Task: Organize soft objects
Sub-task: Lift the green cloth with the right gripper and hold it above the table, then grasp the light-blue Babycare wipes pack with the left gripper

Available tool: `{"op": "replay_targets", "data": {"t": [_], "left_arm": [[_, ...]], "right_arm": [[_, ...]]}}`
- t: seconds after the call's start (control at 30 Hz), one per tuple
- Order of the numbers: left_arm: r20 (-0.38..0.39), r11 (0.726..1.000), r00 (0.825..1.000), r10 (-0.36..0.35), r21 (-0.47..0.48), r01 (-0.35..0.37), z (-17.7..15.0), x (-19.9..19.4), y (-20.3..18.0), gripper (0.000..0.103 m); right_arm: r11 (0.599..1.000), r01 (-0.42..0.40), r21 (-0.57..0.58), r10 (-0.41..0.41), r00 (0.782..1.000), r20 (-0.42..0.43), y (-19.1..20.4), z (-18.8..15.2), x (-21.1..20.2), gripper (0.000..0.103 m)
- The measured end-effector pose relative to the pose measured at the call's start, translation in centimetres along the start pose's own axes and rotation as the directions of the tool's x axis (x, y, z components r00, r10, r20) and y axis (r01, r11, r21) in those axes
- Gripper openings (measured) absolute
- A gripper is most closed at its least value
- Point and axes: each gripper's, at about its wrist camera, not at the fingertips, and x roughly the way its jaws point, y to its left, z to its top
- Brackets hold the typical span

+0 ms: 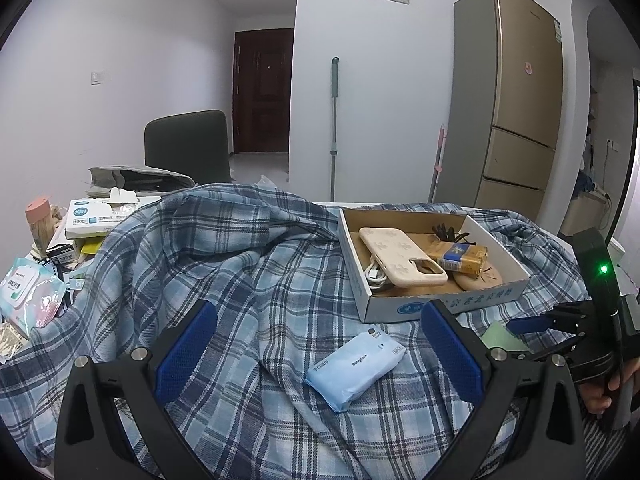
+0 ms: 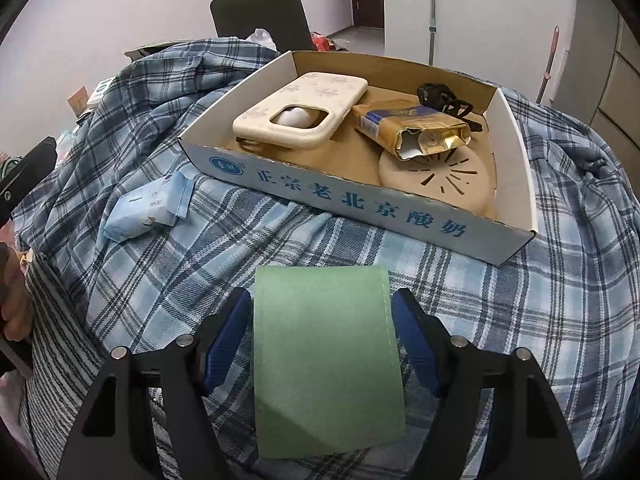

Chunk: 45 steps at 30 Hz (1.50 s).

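A blue plaid fabric [image 1: 240, 264] [image 2: 560, 280] lies rumpled over the whole table. On it rests a light blue tissue pack [image 1: 354, 364] [image 2: 148, 212]. My left gripper [image 1: 320, 308] hangs open just above the fabric, with the pack lying between and slightly ahead of its fingers, untouched. My right gripper [image 2: 322, 296] is shut on a flat green cloth [image 2: 324, 360] [image 1: 498, 336], both blue pads pressing its side edges. It holds the cloth over the fabric, just in front of a cardboard box [image 2: 360, 208] [image 1: 492, 292].
The box contains a beige phone case [image 2: 300, 108], a yellow packet [image 2: 408, 124], a round beige disc [image 2: 440, 180] and a black clip. A wipes pack [image 1: 28, 288] and a tissue box [image 1: 100, 216] clutter the table's left. A chair [image 1: 186, 146] and a fridge [image 1: 516, 100] stand beyond.
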Motion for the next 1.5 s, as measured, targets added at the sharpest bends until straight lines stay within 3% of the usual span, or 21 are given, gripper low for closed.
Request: {"op": "replay_targets", "data": {"t": [0.27,0.33,0.47,0.6,0.7,0.87,0.93,1.03,1.1,1.2,1.3,1.4,1.47,1.5], "left_arm": [[-0.002,1.0,1.0,0.0,0.001,0.0,0.0,0.1,-0.1,0.103],[-0.002,1.0,1.0,0.0,0.002,0.001,0.0,0.0,-0.1,0.103],[0.002,1.0,1.0,-0.001,0.004,0.001,0.0,0.0,-0.1,0.103],[-0.003,0.999,1.0,-0.023,0.033,0.023,0.0,0.0,-0.2,0.103],[0.038,0.997,0.999,0.012,0.076,-0.015,1.2,-0.7,0.1,0.103],[-0.043,0.972,0.994,-0.098,0.212,0.105,3.3,-0.8,-0.4,0.103],[-0.132,0.946,0.977,-0.166,0.259,0.196,3.6,0.0,-1.2,0.103],[-0.275,0.908,0.926,-0.259,0.257,0.33,3.7,1.7,-2.0,0.103],[-0.325,0.892,0.911,-0.256,0.283,0.352,3.4,2.6,-2.4,0.103],[-0.393,0.871,0.894,-0.217,0.336,0.359,2.3,4.4,-2.8,0.093],[-0.484,0.878,0.843,-0.232,0.269,0.396,1.3,6.3,-2.2,0.092],[-0.508,0.892,0.833,-0.22,0.242,0.383,0.8,7.5,-1.7,0.091],[-0.523,0.896,0.826,-0.212,0.234,0.378,0.6,8.5,-1.5,0.084],[-0.54,0.895,0.813,-0.217,0.222,0.386,0.5,9.0,-1.4,0.081]], "right_arm": [[1.0,-0.003,-0.005,0.003,1.0,0.004,0.2,0.0,0.1,0.077],[1.0,0.026,-0.017,-0.026,1.0,0.008,0.4,0.0,0.2,0.069],[0.998,0.055,-0.024,-0.054,0.998,0.028,0.6,-0.1,0.1,0.069],[0.997,0.071,-0.025,-0.067,0.991,0.118,0.5,0.3,-2.5,0.069],[0.997,0.078,-0.027,-0.072,0.983,0.17,0.3,0.7,-5.0,0.069],[0.999,0.032,0.009,-0.033,0.967,0.254,-1.2,0.9,-8.9,0.069],[1.0,0.008,0.025,-0.014,0.962,0.273,-1.7,0.8,-9.7,0.069],[0.999,-0.005,0.05,-0.009,0.96,0.281,-2.4,0.5,-10.1,0.069],[0.998,-0.008,0.062,-0.01,0.958,0.286,-2.7,0.4,-9.9,0.069],[0.997,-0.002,0.083,-0.023,0.954,0.298,-3.3,0.2,-9.7,0.069],[0.996,-0.015,0.089,-0.012,0.956,0.294,-3.6,0.1,-9.2,0.069],[0.996,-0.023,0.09,-0.004,0.958,0.288,-3.8,0.0,-8.9,0.069],[0.996,-0.023,0.091,-0.004,0.956,0.292,-3.8,-0.1,-9.0,0.069],[0.996,-0.023,0.091,-0.005,0.955,0.296,-3.9,-0.1,-9.1,0.069]]}}
